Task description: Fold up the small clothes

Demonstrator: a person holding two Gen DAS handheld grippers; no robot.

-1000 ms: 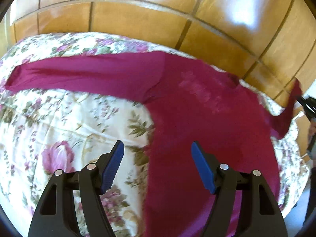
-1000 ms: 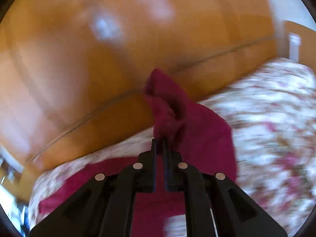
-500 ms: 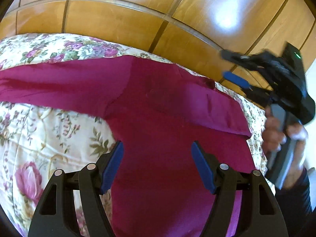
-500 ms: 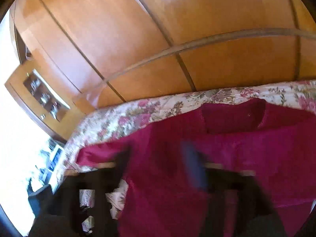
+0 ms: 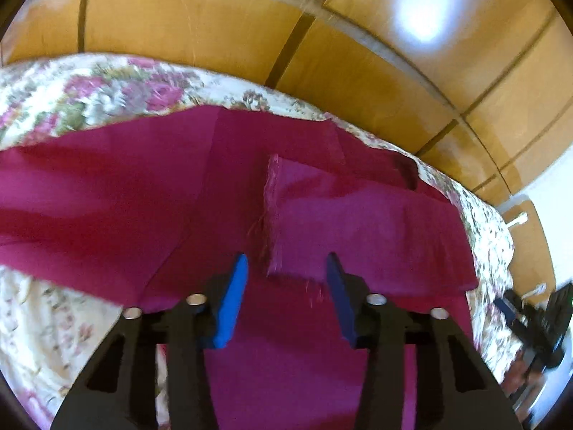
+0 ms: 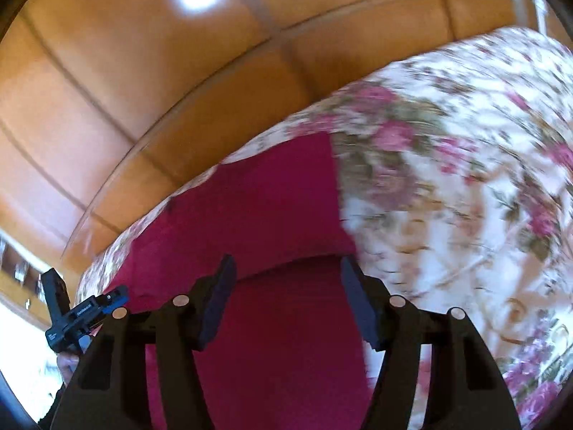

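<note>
The left gripper (image 5: pixel 286 279) hovered over the garment with its blue-padded jaws partly spread, having just been closing; the raw cuff end of a folded sleeve lay in the gap between them, but the pads did not appear to press on it. That position suggested the left hand was lining up to nip the cuff, probably to straighten or shift the sleeve.

The right gripper (image 6: pixel 286 286) stood above the other side of the cloth with its dark pads apart and nothing between them except fabric lying below. Its jaws had lately been easing a little narrower, gripping nothing. Seen from the left wrist, it sat low at the frame's edge, off the garment and beside the bed.

The task's thing, a magenta long-sleeved knit top (image 5: pixel 179 208), lay spread flat on a cream quilted bedspread printed with pink roses (image 5: pixel 53 340). One sleeve (image 5: pixel 358 222) was folded across the chest, its frayed-looking cuff edge pointing toward the left gripper; the other sleeve stretched out straight to the side, not yet folded. The cloth looked soft and limp, with shallow creases. Beyond the bed rose a glossy panelled wooden wall (image 5: pixel 215 36) catching bright reflections. I judged the fold to be at an early stage, one sleeve in and one to go.
</note>
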